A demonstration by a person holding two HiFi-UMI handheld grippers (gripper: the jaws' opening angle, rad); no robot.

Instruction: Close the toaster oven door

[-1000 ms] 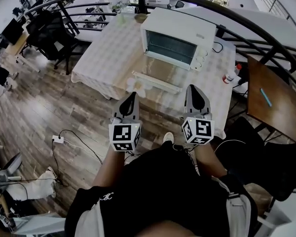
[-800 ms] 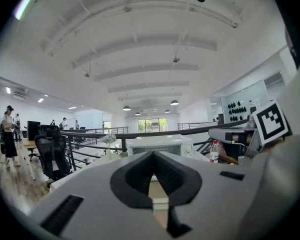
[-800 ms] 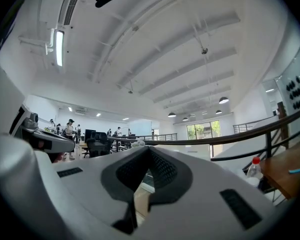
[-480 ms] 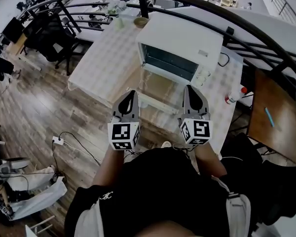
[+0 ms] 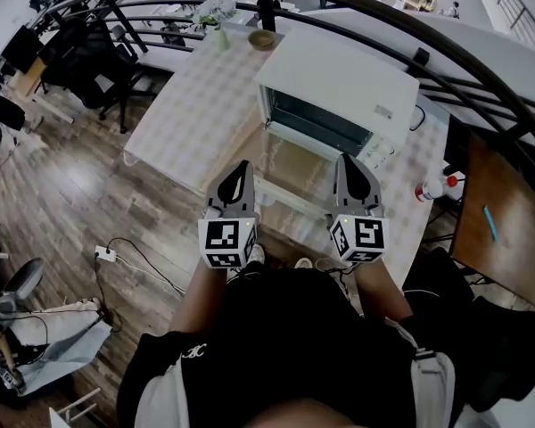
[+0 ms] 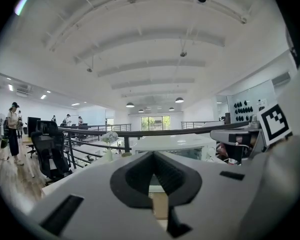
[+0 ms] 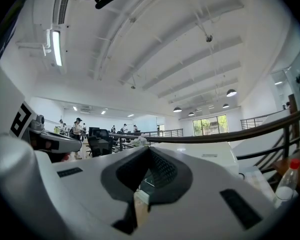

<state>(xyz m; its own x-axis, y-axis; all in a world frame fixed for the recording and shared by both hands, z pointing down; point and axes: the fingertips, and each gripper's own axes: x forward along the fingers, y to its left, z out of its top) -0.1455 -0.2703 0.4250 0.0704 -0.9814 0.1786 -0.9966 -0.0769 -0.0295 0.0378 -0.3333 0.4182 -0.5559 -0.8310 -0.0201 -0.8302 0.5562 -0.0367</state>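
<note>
A white toaster oven stands on the table with its glass door folded down flat toward me. The door's white handle bar runs along the near edge. My left gripper is shut and empty, its tip just above the handle's left end. My right gripper is also shut and empty, over the door's right side. In the left gripper view the shut jaw tips point at the oven. The right gripper view shows its tips closed, with the oven beyond them.
The oven sits on a table with a checked cloth. A curved black railing runs behind it. A red-capped bottle stands to the right, and a bowl lies at the back. Office chairs are to the left, and cables lie on the floor.
I have moved closer to the table: the oven looms larger, and both grippers, still shut, now reach over the open door's near edge instead of hanging short of it.
</note>
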